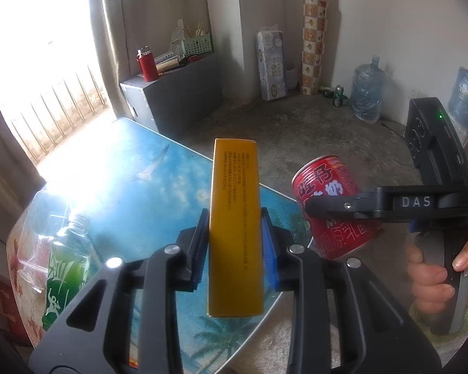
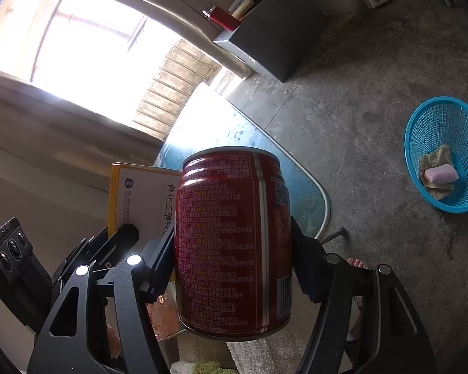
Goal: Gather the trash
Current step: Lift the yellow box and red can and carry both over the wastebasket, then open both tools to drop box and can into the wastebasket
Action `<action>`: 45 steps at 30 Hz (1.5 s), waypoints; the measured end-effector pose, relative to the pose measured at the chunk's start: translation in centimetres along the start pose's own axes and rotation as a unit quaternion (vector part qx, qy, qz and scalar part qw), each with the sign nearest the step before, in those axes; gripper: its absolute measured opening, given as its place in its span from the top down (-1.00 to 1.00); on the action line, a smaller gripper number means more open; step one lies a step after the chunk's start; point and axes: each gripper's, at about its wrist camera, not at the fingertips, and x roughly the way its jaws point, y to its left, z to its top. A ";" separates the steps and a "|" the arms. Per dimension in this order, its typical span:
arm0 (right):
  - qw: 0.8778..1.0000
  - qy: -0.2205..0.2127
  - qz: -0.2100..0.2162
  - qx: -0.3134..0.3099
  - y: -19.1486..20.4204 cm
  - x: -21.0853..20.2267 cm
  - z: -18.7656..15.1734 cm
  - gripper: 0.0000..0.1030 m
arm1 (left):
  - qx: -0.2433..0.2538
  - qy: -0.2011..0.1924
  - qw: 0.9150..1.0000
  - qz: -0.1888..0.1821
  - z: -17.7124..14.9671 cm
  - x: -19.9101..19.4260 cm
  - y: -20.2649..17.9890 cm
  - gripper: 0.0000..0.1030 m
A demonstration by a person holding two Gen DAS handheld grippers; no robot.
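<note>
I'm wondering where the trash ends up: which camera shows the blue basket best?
The right wrist view: the blue basket stands on the floor, open side visible, with scraps inside. The left wrist view does not show it at all.

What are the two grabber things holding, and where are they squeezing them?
The left gripper squeezes a yellow box by its two wide faces. The right gripper squeezes a red can around the middle of its sides.
</note>
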 end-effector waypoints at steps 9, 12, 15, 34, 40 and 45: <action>0.995 -0.063 -0.042 0.068 -7.7 -6.0 0.6 -0.24 | 0.039 0.019 0.997 -0.063 1.9 3.2 -5.7 0.44; 0.989 -0.086 -0.063 0.101 -11.0 -7.9 0.9 -0.24 | 0.042 0.036 0.994 -0.099 2.9 5.0 -7.2 0.44; 0.982 -0.104 -0.089 0.129 -14.2 -9.2 1.1 -0.24 | 0.035 0.069 0.987 -0.142 3.9 7.7 -8.5 0.44; 0.954 -0.059 -0.254 0.147 -27.3 -2.7 9.8 -0.33 | -0.002 0.183 0.965 -0.185 8.6 26.1 -17.0 -0.20; 0.938 -0.057 -0.319 0.124 -29.4 -0.4 10.8 -0.44 | -0.028 0.167 0.965 -0.202 8.3 23.4 -14.4 -0.28; 0.939 -0.072 -0.310 0.129 -29.3 -1.2 9.0 -0.44 | -0.037 0.148 0.966 -0.211 7.0 19.6 -11.5 -0.31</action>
